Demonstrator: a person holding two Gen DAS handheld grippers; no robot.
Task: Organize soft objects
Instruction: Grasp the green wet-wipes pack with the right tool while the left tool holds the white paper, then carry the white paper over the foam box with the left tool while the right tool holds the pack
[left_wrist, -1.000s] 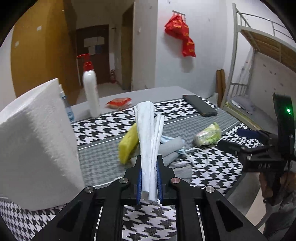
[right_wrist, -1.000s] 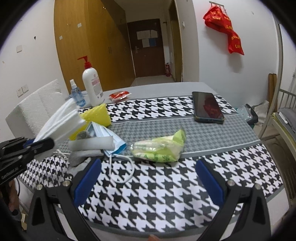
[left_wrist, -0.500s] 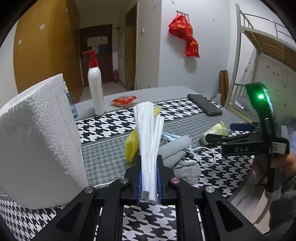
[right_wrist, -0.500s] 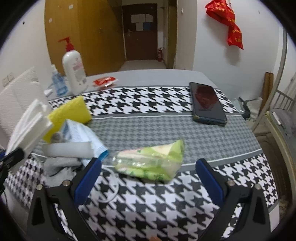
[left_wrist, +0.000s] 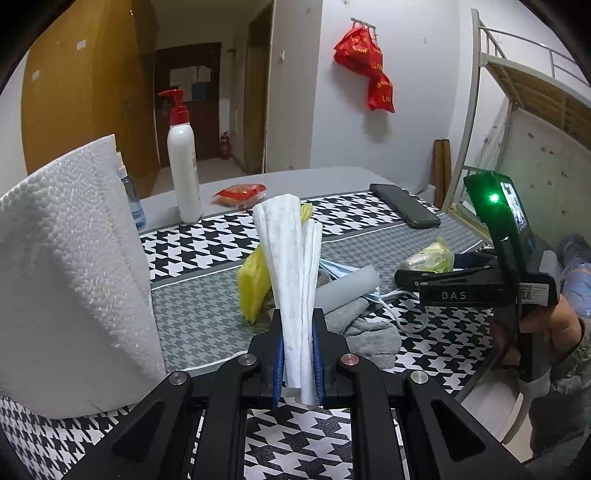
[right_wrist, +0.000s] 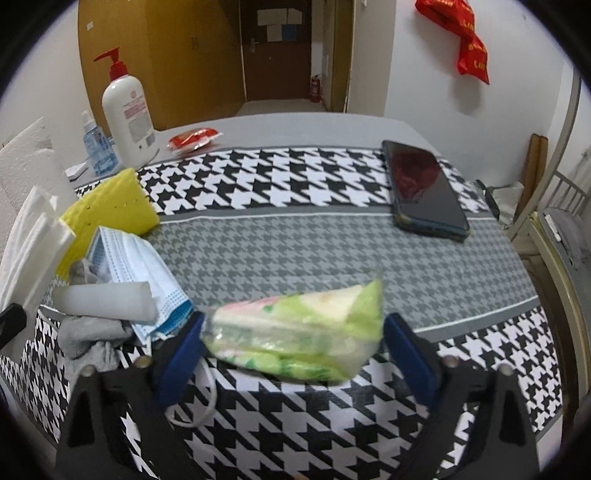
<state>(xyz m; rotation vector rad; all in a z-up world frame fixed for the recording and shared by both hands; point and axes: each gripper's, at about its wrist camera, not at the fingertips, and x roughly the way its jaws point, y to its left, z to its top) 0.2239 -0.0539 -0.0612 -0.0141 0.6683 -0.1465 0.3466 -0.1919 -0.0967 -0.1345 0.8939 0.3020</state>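
My left gripper (left_wrist: 298, 354) is shut on a folded white tissue stack (left_wrist: 291, 266) and holds it upright above the table's near edge; the stack also shows in the right wrist view (right_wrist: 33, 243). My right gripper (right_wrist: 295, 354) is open, its blue pads on either side of a green tissue packet (right_wrist: 299, 336) lying on the cloth; the packet also shows in the left wrist view (left_wrist: 428, 258). A pile of a yellow sponge (right_wrist: 110, 206), a blue face mask (right_wrist: 140, 266), a white roll (right_wrist: 107, 301) and a grey cloth (right_wrist: 92, 339) lies left of the packet.
A white foam block (left_wrist: 70, 266) stands at the left. A lotion pump bottle (right_wrist: 127, 110), a small blue bottle (right_wrist: 96, 142) and a red packet (right_wrist: 194, 138) stand at the back. A phone (right_wrist: 424, 188) lies at the right on the houndstooth cloth (right_wrist: 295, 184).
My right gripper has moved forward and down, so the green packet now lies between its open pads. My left gripper still holds the tissue stack and has shifted only slightly.
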